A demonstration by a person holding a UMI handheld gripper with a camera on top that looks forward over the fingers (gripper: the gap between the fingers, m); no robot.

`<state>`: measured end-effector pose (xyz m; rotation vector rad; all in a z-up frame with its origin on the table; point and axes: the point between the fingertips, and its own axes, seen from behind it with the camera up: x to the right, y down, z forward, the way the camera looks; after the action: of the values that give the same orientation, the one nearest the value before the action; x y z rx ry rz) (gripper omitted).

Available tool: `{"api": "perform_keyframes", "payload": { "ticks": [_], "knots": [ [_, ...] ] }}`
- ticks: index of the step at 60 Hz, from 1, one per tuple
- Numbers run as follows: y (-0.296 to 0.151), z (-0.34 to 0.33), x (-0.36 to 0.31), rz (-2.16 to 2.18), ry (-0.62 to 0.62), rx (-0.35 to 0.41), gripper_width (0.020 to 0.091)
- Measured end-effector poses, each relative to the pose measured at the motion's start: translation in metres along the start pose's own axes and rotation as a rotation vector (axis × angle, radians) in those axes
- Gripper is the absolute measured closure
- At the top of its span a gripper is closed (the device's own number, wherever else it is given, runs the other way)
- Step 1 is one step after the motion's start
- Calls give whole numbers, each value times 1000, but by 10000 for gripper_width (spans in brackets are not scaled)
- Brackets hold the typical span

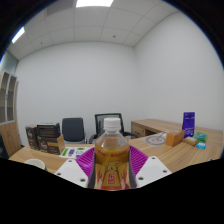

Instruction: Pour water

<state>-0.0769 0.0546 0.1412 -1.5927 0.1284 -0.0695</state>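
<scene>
A clear plastic bottle (111, 155) with a white cap, amber liquid and a red and yellow label stands upright between my fingers. My gripper (111, 170) is shut on the bottle, with both magenta pads (86, 161) pressed against its sides. The bottle is lifted above the wooden table (170, 157), which lies beyond and below it. Its base is hidden below the fingers.
A white cup (35, 164) rests on the table at the left. Dark boxes (45, 137) stand behind it. A blue box (188, 124) and small items sit at the right. Two office chairs (73, 129) stand behind the table by a white wall.
</scene>
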Motion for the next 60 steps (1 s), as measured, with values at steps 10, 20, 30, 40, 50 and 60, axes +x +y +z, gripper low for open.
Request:
{"api": "perform_keyframes", "payload": {
  "ticks": [10, 20, 30, 40, 50, 60],
  "knots": [
    [37, 12, 4, -45, -20, -72, 613],
    [33, 12, 3, -20, -41, -33, 616],
    [33, 11, 1, -35, -44, -45, 507],
    [42, -6, 8, 64, -56, -123, 258],
    [30, -52, 7, 92, -80, -136, 268],
    [14, -138, -18, 27, -144, -121, 267]
  ]
}}
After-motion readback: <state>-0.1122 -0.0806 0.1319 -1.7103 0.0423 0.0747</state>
